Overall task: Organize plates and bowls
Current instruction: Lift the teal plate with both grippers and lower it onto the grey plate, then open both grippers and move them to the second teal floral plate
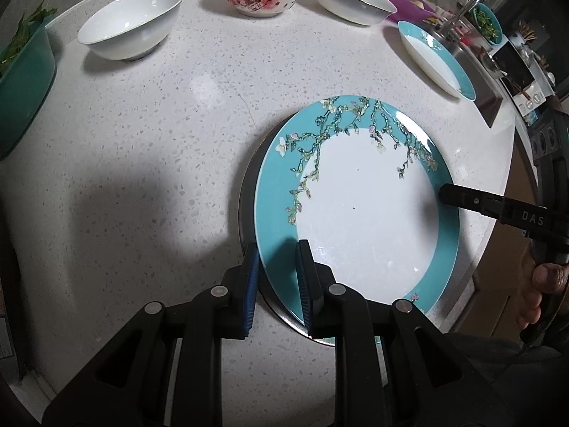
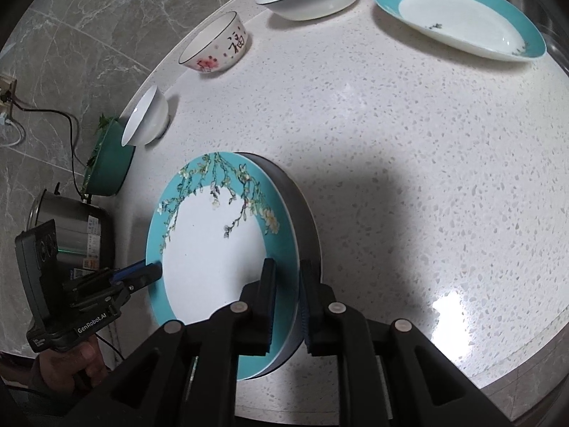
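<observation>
We are pinching one teal plate [image 1: 359,213] by opposite rims with the left gripper [image 1: 275,249] and right gripper [image 2: 286,267], over a grey plate [image 2: 302,213] on the worktop [image 1: 160,124]. Remaining apart: another teal plate [image 2: 462,17] and three bowls [image 1: 129,23].

Glossy glazed ceramic plate [image 1: 359,213] and bowls [image 1: 129,21] rest on a smooth speckled stone counter [image 1: 160,135].

Teal-rimmed blossom plate [image 1: 359,213] lies lower centre; second teal plate [image 1: 435,58] upper right; three bowls upright along top.
</observation>
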{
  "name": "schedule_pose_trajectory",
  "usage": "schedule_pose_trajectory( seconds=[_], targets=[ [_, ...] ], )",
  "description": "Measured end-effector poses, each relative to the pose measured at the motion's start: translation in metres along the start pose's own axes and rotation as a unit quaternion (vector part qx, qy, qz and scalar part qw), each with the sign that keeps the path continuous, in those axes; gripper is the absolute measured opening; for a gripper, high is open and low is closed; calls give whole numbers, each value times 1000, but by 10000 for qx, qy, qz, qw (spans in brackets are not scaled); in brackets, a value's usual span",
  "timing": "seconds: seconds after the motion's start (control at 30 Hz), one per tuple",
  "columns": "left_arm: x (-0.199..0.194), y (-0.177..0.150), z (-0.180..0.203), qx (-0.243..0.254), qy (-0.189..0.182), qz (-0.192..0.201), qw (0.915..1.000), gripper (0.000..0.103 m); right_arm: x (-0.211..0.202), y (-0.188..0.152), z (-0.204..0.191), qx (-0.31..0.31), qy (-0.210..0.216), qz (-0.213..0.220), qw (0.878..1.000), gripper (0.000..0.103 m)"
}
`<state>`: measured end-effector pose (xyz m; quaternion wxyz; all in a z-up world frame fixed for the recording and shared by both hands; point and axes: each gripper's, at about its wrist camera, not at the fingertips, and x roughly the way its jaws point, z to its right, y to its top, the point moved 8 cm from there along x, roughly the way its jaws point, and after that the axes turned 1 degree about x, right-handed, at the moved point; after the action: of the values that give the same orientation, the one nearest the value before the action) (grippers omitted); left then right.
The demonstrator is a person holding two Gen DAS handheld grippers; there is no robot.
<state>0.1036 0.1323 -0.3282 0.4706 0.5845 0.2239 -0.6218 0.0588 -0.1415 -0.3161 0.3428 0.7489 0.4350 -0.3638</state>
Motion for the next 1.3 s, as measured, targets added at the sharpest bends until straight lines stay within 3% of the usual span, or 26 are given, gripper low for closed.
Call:
schedule_pose_trajectory(
  seconds=[0.27,0.5,0.6,0.7,0.8,0.87,0.93,0.97,1.0,1.07,1.13,1.2,1.3],
  targets=[
    [1,2,5,257,324,59,9991,18,1,-8,-14,-989,-755,176,9921,19],
    [-2,0,0,277,365,123,9989,18,6,-12,-23,-1920,-1583,263,9682,23],
    [-2,0,0,262,363,137,9989,18,9,-14,-27,-2346,-1989,292,9511,21],
    [-1,0,0,194,353,149,9991,18,10,-15,-28,-2541,-2148,322,9425,22],
    [-7,4,-4,-4,245,276,9993,19,8,-11,-27,-2494,-2115,311,9445,22],
    [-18,13,-6,-240,82,520,9983,22,-2,-6,-26,-2358,-1998,424,9501,34],
    [-36,27,-10,-523,-137,893,9945,56,-23,5,-20,-1991,-1605,682,9643,64],
    [-45,34,-11,-635,-260,1103,9915,90,-40,14,-12,-1676,-1327,918,9726,82],
    [-59,44,-10,-798,-567,1470,9843,103,-50,22,-6,-1443,-1159,1092,9766,92],
    [-76,57,-6,-1043,-1098,1826,9715,103,-78,38,19,-733,-588,1460,9848,102],
    [-82,70,-1,-1332,-1470,1816,9632,103,-100,53,59,264,43,1584,9870,103],
    [-82,82,6,-1535,-1696,1795,9568,103,-118,65,108,1343,613,1589,9762,103],
    [-82,98,19,-1786,-1879,1909,9468,103,-150,86,174,2208,1024,1829,9525,103]
  ],
)
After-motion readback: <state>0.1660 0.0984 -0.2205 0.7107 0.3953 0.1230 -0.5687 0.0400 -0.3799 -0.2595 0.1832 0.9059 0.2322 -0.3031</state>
